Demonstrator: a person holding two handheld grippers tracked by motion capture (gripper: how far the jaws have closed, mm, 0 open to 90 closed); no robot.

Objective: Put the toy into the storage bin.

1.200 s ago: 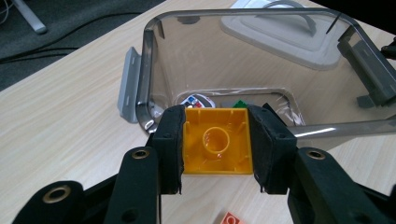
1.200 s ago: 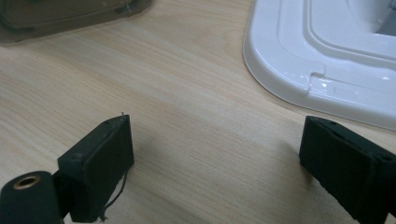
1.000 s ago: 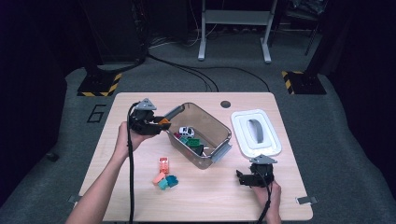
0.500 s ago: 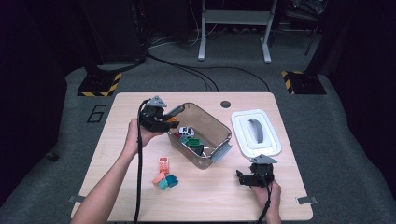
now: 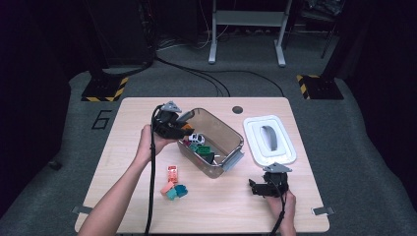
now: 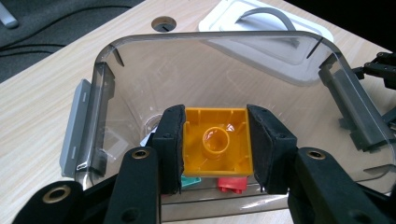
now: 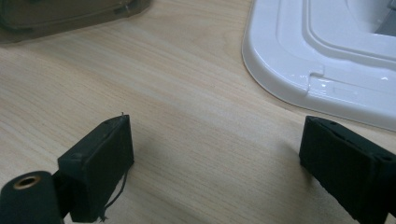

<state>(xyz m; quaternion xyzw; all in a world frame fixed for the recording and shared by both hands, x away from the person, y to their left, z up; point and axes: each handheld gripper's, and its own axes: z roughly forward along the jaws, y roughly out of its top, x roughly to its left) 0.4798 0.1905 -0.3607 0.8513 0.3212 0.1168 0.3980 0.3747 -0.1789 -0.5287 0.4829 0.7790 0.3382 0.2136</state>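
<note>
Yellow block [image 6: 215, 145] sits squeezed between my left tongs [image 6: 215, 149], just over the clear bin [image 6: 105, 100]. My right tongs [image 7: 215, 163] are wide apart, holding nothing, beside the white lid [image 7: 299, 70].

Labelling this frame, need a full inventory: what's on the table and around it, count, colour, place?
table: 1, light wood, centre
bin: 1, clear smoky plastic with grey latches, mid-table, lid off
lid: 1, white with grey handle, on the table right of the bin
yellow brick: 1, yellow, clamped over the bin's near rim
toys in the bin: several, green, red, white and dark, too small to count
loose bricks: a few, orange-red, salmon, teal, on the table in front of the bin
hazard-striped bases: 2, black and yellow, on the floor behind the table
left gripper: 1, black, fingers shut on the yellow brick
right gripper: 1, black, open, near the lid's corner
</note>
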